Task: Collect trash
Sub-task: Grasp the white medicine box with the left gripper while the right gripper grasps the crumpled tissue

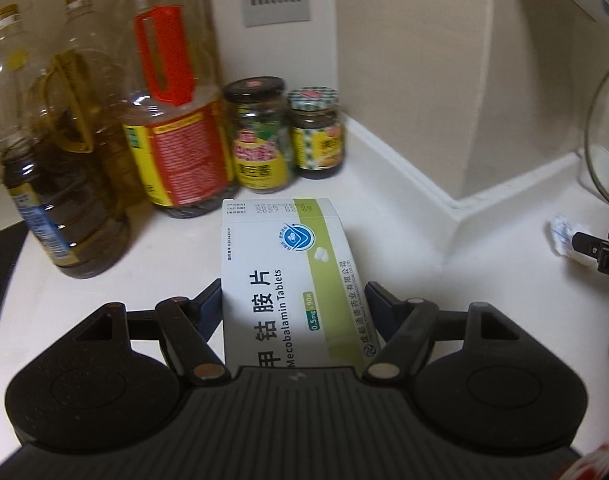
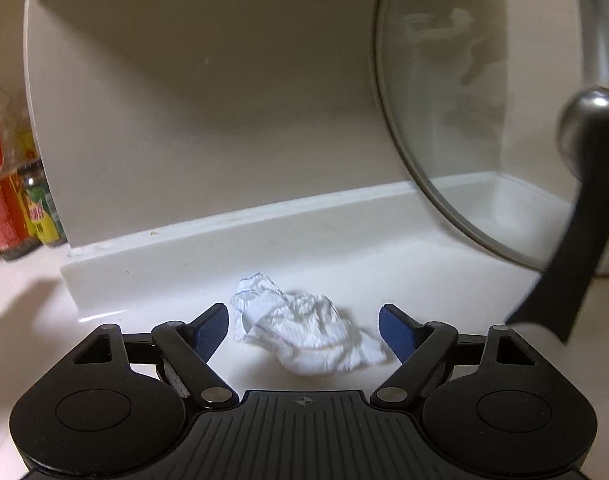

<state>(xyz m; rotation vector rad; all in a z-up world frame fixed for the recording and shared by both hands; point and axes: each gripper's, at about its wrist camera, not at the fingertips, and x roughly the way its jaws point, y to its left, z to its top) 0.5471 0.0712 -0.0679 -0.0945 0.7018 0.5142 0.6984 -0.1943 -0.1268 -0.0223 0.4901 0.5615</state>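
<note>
In the left wrist view my left gripper (image 1: pixel 294 296) is shut on a white and green Mecobalamin tablet box (image 1: pixel 292 276), both fingers pressed against its sides above the white counter. In the right wrist view a crumpled white tissue (image 2: pixel 304 332) lies on the counter between the open fingers of my right gripper (image 2: pixel 303 326), which do not touch it. The tissue (image 1: pixel 564 236) also shows at the far right of the left wrist view, with the right gripper's tip (image 1: pixel 596 246) beside it.
Three oil bottles (image 1: pixel 176 92) and two sauce jars (image 1: pixel 260 136) stand against the back wall on the left. A glass pot lid (image 2: pixel 484 120) with a black handle (image 2: pixel 576 220) leans at the right. A raised white ledge (image 2: pixel 244 232) runs behind the tissue.
</note>
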